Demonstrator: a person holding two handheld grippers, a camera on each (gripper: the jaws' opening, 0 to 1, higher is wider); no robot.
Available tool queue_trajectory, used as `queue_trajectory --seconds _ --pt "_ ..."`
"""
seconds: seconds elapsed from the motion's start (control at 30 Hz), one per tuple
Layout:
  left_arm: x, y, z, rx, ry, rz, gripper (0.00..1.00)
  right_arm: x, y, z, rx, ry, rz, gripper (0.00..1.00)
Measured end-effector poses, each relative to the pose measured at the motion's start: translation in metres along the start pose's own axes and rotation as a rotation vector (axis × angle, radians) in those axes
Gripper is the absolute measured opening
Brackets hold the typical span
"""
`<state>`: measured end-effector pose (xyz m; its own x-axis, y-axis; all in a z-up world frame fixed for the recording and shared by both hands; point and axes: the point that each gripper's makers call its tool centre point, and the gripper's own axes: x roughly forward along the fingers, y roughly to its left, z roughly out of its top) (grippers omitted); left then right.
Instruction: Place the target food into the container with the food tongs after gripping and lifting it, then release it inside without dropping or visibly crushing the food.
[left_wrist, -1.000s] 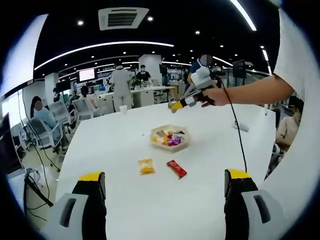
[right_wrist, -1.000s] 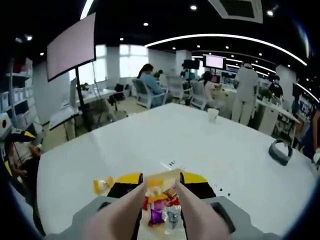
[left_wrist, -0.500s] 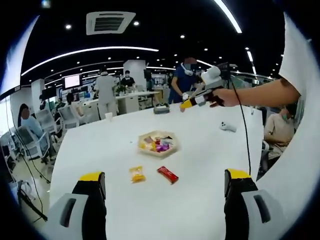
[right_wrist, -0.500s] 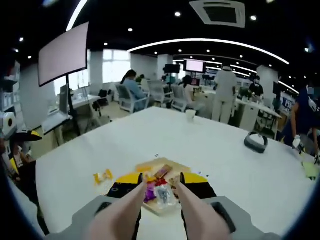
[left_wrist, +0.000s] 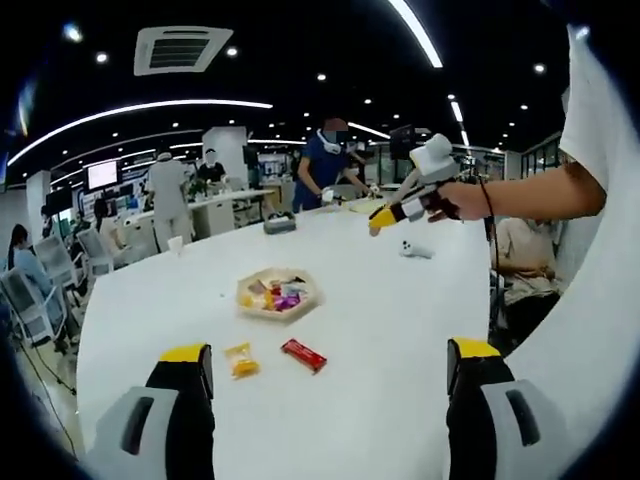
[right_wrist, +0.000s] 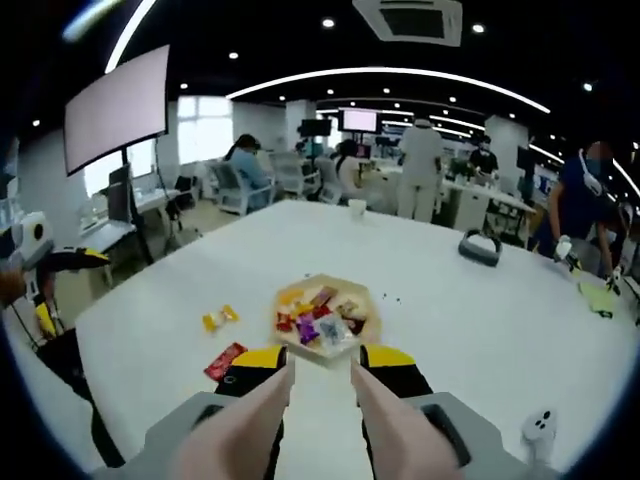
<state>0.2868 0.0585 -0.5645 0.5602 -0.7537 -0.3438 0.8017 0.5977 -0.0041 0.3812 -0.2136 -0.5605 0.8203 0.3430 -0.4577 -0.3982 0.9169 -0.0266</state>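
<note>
A hexagonal wooden tray (left_wrist: 277, 293) full of wrapped sweets sits mid-table, with a yellow packet (left_wrist: 240, 360) and a red packet (left_wrist: 303, 354) lying nearer to me. My left gripper (left_wrist: 332, 385) is wide open and empty, low over the near table. A hand holds my right gripper (left_wrist: 378, 220) high, to the right of the tray. In the right gripper view, my right gripper (right_wrist: 322, 358) is shut on beige food tongs (right_wrist: 262, 420), whose arms are apart with nothing between them. The tray (right_wrist: 325, 315) lies just beyond their tips, with the yellow packet (right_wrist: 220, 318) and red packet (right_wrist: 225, 360) to its left.
A dark headset (right_wrist: 480, 247) and a paper cup (right_wrist: 357, 208) sit on the far side of the white table (right_wrist: 450, 330). A small white controller (right_wrist: 540, 425) lies at the near right. My left gripper (right_wrist: 55, 290) shows at the left edge. People and desks fill the office behind.
The right gripper has drawn back: the tray was between the tong tips and now lies ahead of them. In the left gripper view the right gripper has moved right, away from the tray.
</note>
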Motion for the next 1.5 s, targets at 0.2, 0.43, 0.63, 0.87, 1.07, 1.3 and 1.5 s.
queue_trajectory --seconds 0.2,0.43,0.63,0.87,1.07,1.3,1.5 --pt "-0.001 -0.005 0.000 0.006 -0.009 -0.021 0.97 -0.020 0.019 -0.011 0.066 -0.021 -0.012 0.28" --pt "-0.007 -0.007 -0.004 0.009 0.007 -0.019 0.97 -0.028 0.040 -0.019 0.082 -0.032 0.004 0.29" --pt "-0.013 0.000 -0.004 -0.006 0.002 0.008 0.98 -0.031 0.059 -0.026 0.113 -0.043 0.017 0.29" --pt "-0.012 -0.006 -0.005 0.011 0.023 -0.020 0.97 -0.032 0.080 -0.030 0.125 -0.051 0.046 0.29" --pt "-0.015 0.000 -0.004 -0.006 0.023 0.018 0.99 -0.018 0.090 -0.024 0.140 -0.052 0.089 0.29" --pt "-0.021 -0.010 -0.016 -0.004 0.055 -0.003 0.98 -0.015 0.108 -0.020 0.127 -0.070 0.123 0.29" --pt "-0.037 0.003 -0.016 -0.018 0.039 0.051 0.98 -0.013 0.121 -0.020 0.130 -0.062 0.161 0.29"
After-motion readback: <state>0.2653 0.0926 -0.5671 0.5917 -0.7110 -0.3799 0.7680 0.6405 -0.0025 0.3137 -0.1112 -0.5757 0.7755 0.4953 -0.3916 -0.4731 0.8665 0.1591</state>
